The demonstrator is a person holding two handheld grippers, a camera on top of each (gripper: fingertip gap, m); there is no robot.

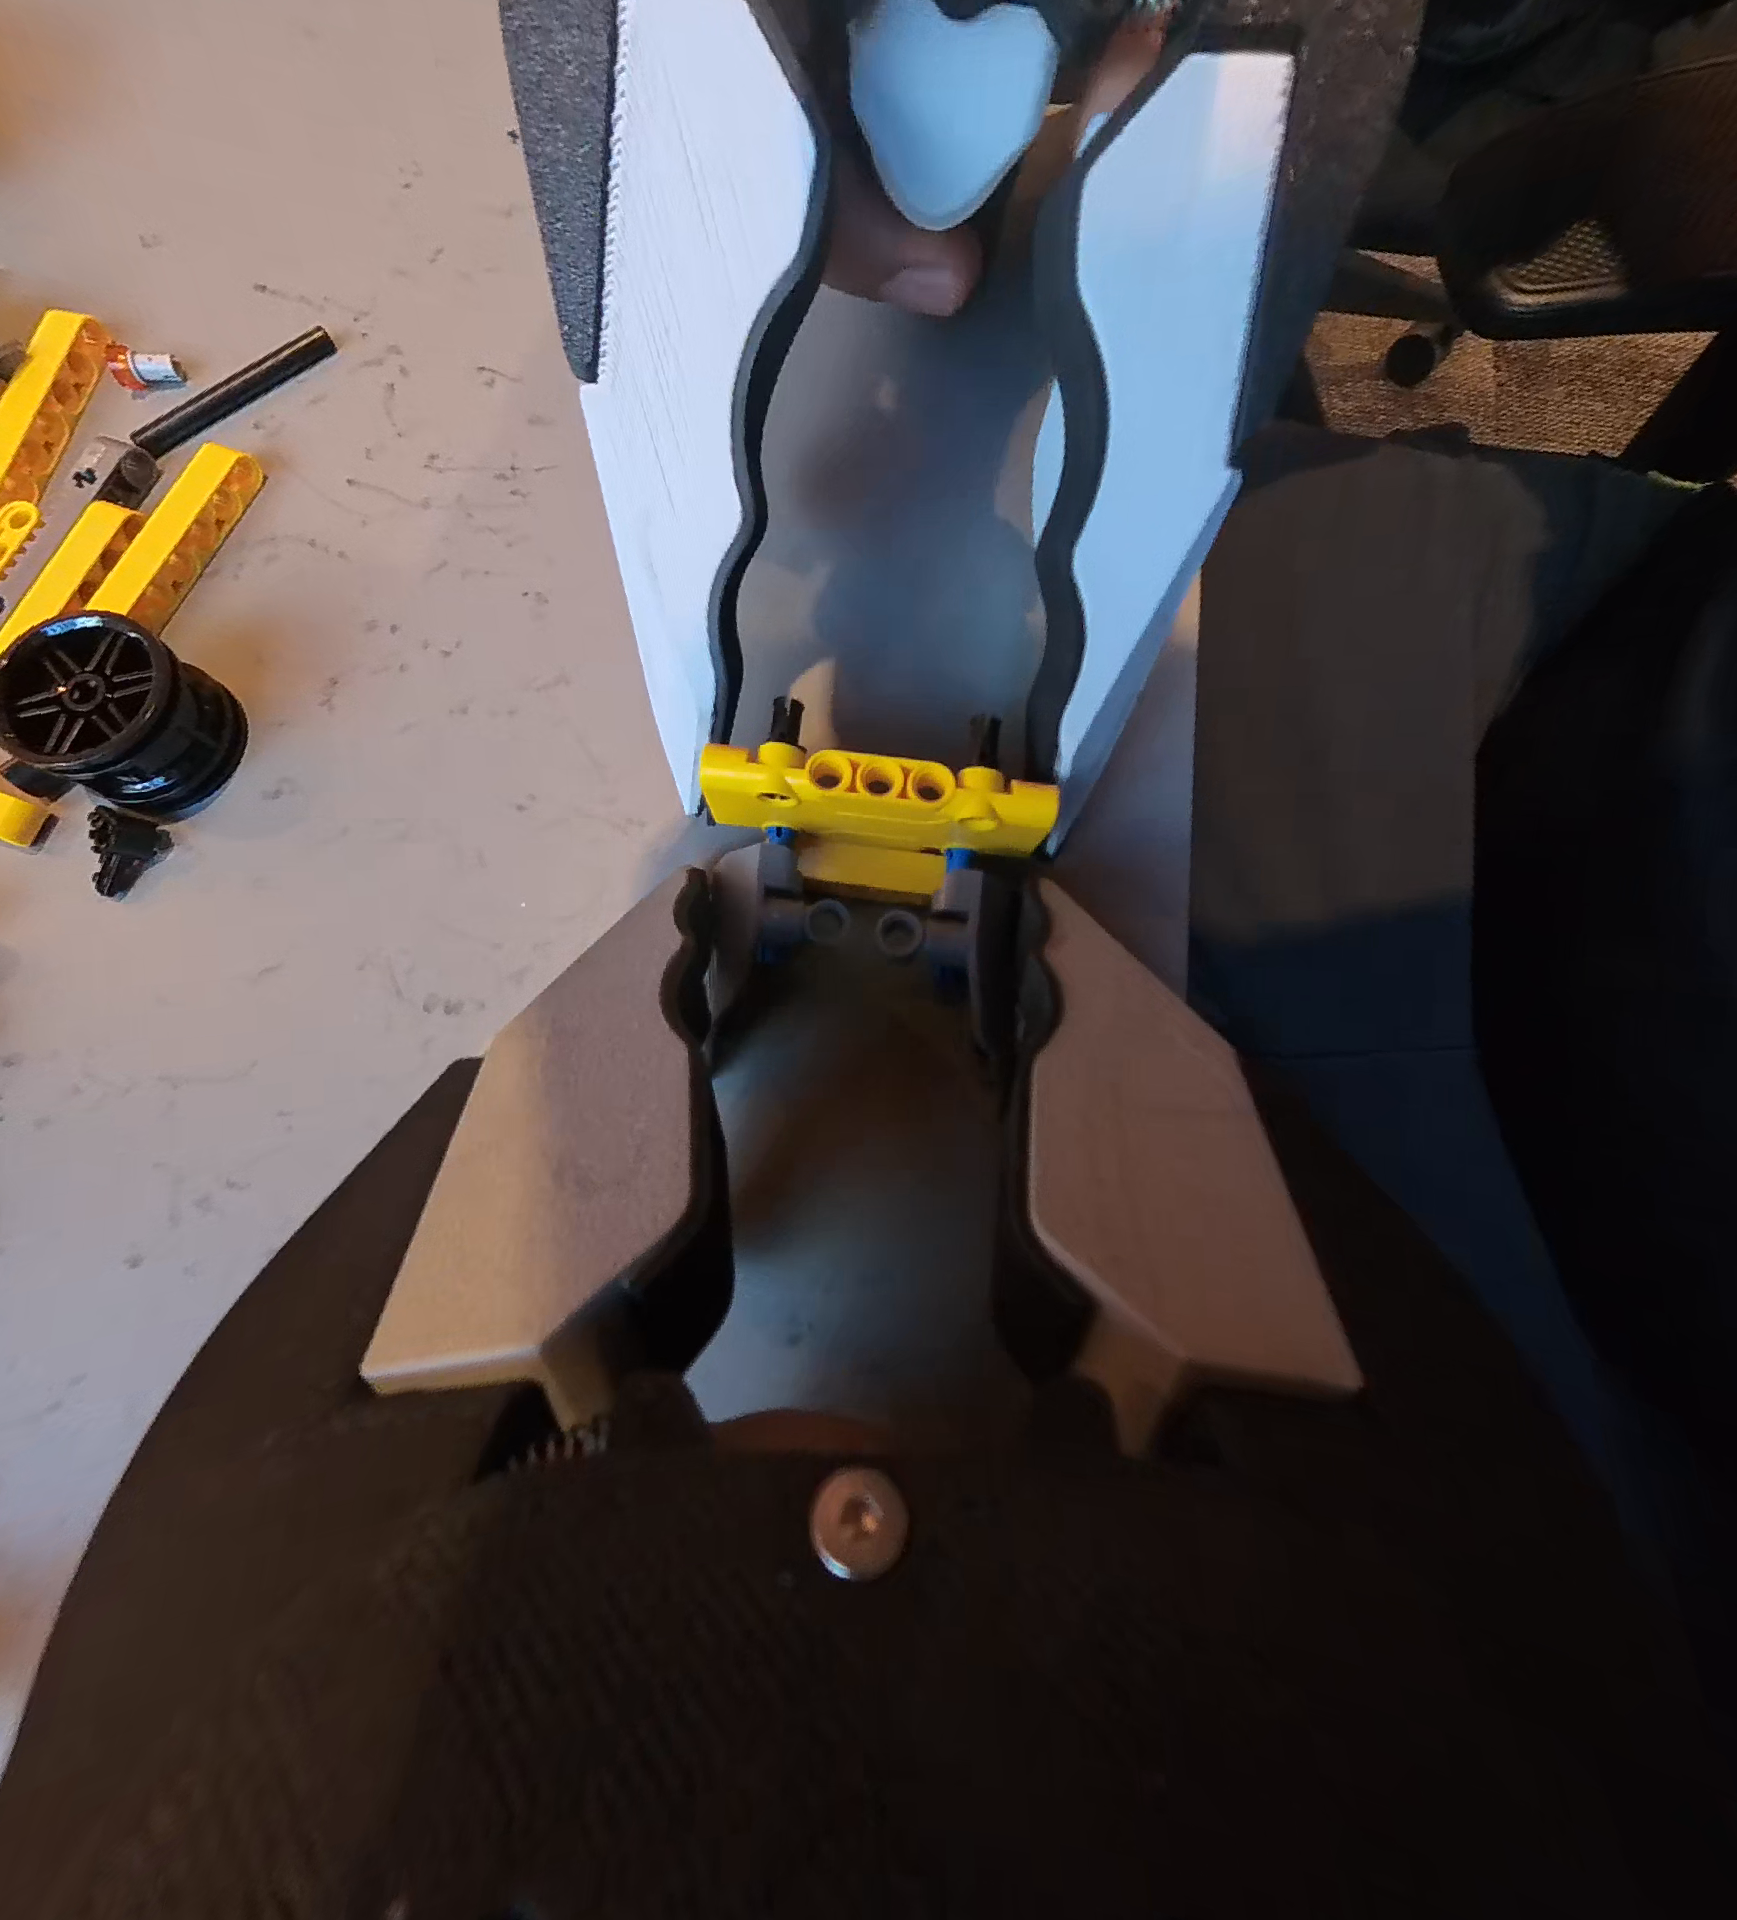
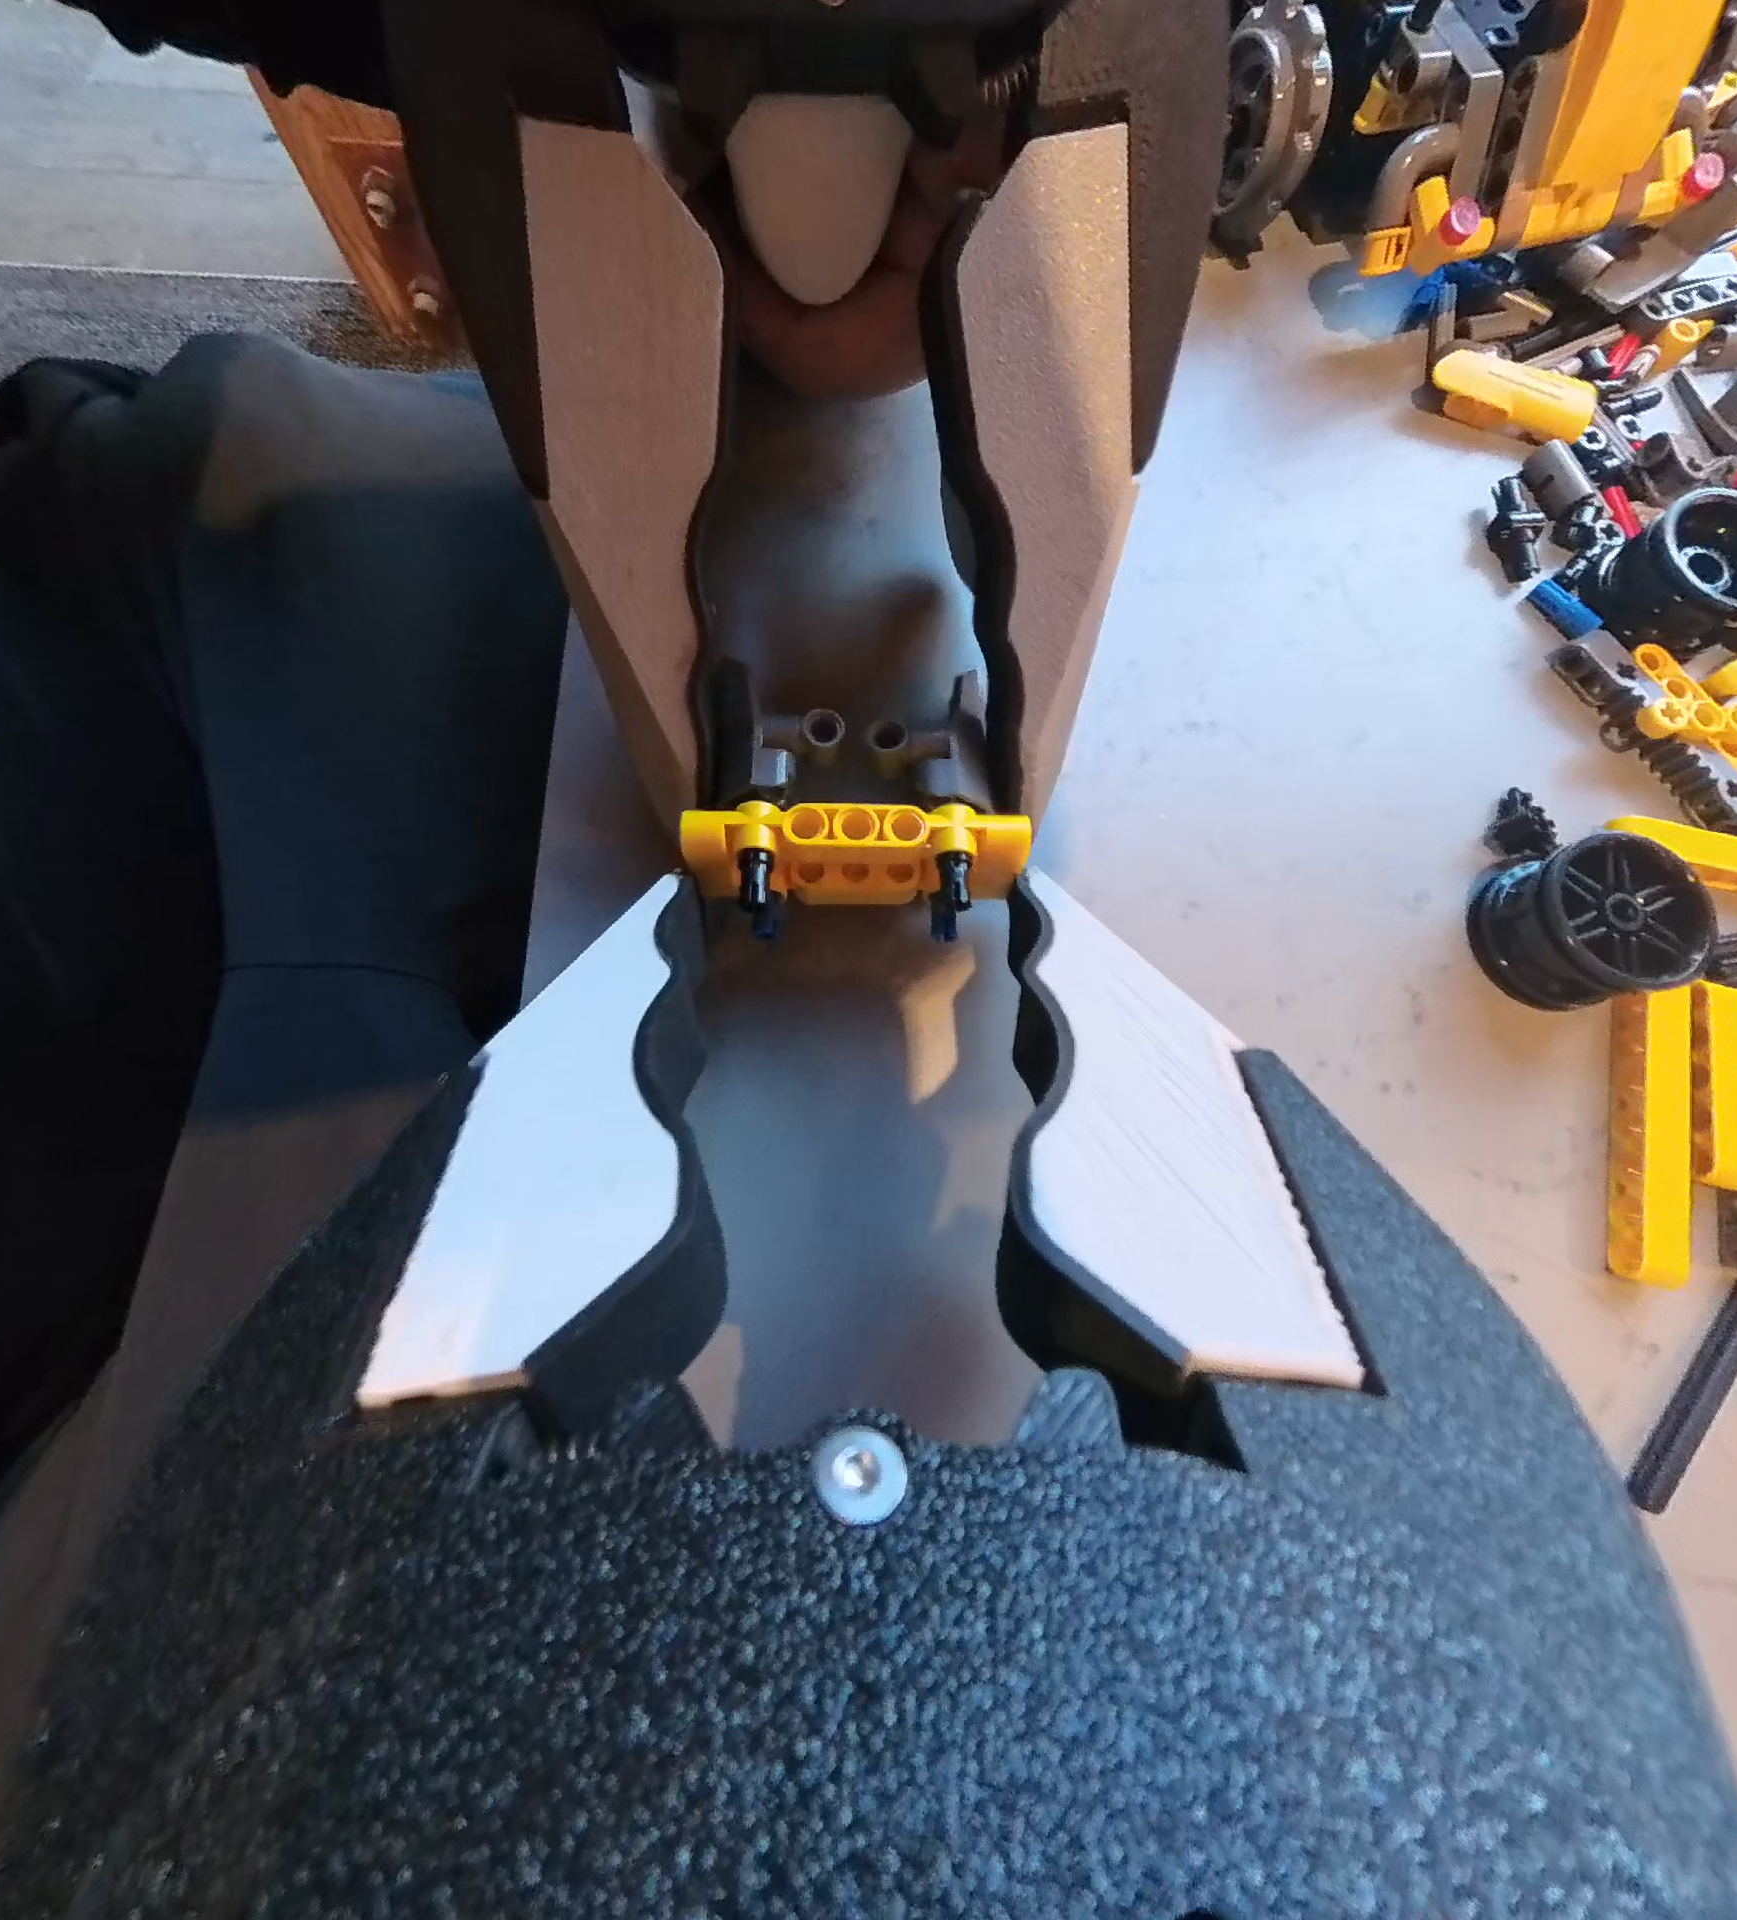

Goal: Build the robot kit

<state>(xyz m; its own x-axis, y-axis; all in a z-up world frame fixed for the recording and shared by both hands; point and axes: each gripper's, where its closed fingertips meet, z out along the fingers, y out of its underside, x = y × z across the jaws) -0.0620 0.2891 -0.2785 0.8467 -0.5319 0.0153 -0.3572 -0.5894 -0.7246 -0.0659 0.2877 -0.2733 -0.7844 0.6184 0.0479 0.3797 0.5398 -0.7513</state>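
Two grippers meet tip to tip over the bench edge, both on one small brick assembly. My left gripper (image 1: 859, 914) is clamped on its grey connector part (image 1: 864, 920); my right gripper (image 2: 853, 899) is clamped on the ends of the yellow frame piece (image 2: 853, 840). No readable writing or brand mark shows on any part.

Bench (image 1: 344, 935) is pale, scuffed, with small dark marks. Beyond its edge: dark fabric, carpet, a chair base (image 1: 1466, 312). A wooden leg with screws (image 2: 376, 208) shows far left in the right wrist view.

Frame's long axis runs across both grippers, left to right; its three round holes sit in a row along it. Two black pins (image 2: 755, 868) stick out toward my right gripper.

Loose parts lie on the bench: black wheel (image 1: 100, 717), yellow beams (image 1: 147, 540), black axle (image 1: 235, 390), a part-built yellow model (image 2: 1529, 135).
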